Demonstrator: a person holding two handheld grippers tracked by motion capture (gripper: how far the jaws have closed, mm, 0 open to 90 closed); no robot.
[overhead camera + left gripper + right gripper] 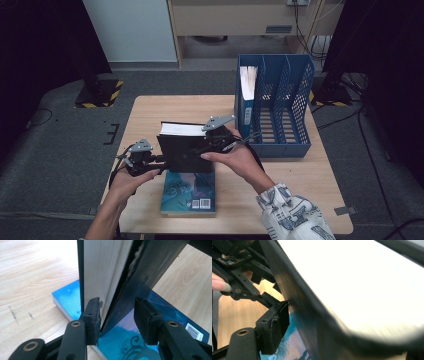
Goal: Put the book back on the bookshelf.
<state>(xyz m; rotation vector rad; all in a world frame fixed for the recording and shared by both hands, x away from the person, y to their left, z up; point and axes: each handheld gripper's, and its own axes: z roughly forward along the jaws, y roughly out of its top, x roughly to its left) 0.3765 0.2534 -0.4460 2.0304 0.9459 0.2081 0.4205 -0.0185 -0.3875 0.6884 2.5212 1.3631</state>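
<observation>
A thick black book stands upright with its white page edge on top, over a teal book that lies flat near the table's front edge. My right gripper is shut on the black book's right side; in the right gripper view one pad presses its dark cover. My left gripper is at the book's lower left corner. In the left gripper view its jaws straddle the black cover: the left pad sits by the pages, the right pad stands clear, so it is open.
A blue file rack with three slots stands at the table's right back; a blue-and-white folder fills its left slot. The wooden table shows bare wood behind and left of the books. Dark floor and stands surround it.
</observation>
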